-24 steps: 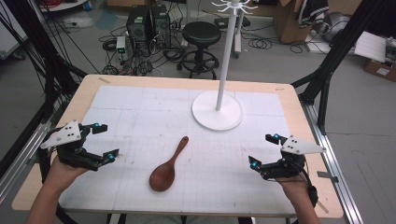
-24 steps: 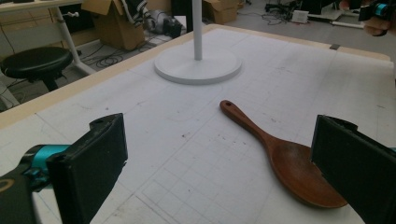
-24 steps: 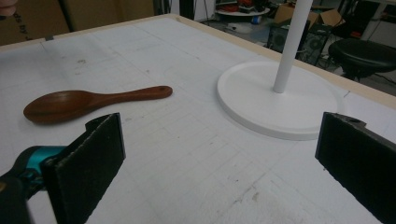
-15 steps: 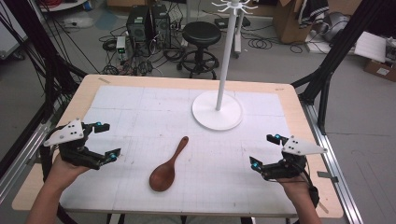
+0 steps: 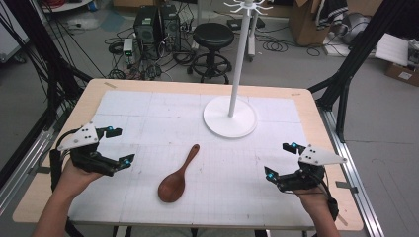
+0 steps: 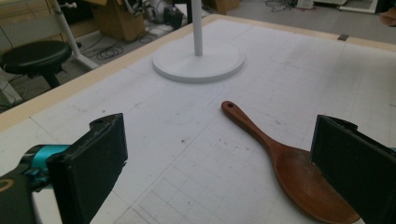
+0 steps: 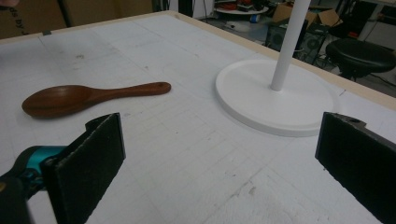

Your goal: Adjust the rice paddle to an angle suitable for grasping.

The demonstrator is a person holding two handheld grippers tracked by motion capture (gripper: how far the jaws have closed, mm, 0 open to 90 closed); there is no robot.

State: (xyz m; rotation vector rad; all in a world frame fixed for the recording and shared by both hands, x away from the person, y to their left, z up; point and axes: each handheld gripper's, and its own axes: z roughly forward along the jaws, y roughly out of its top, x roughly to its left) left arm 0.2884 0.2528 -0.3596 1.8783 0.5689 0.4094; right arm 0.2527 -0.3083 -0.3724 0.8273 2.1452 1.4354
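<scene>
A brown wooden spoon (image 5: 178, 175) lies flat near the middle of the white gridded mat (image 5: 148, 113), bowl toward me and handle pointing away. It also lies ahead in the left gripper view as the spoon (image 6: 285, 161) and in the right gripper view as the spoon (image 7: 88, 97). My left gripper (image 5: 120, 146) hovers left of the spoon, jaws wide apart with nothing between them. On the other side my right gripper (image 5: 280, 160) is held open and empty too. A white stand with a round base (image 5: 230, 116) and thin pole rises behind the spoon.
The wooden table edge (image 5: 341, 163) frames the mat. Behind the table are a black stool (image 5: 213, 38), computer towers (image 5: 153, 24), cables and cardboard boxes on the floor. Black frame struts (image 5: 356, 54) stand at the table's sides.
My left gripper has drifted a little to the right, toward the spoon. The right gripper and the spoon have stayed put.
</scene>
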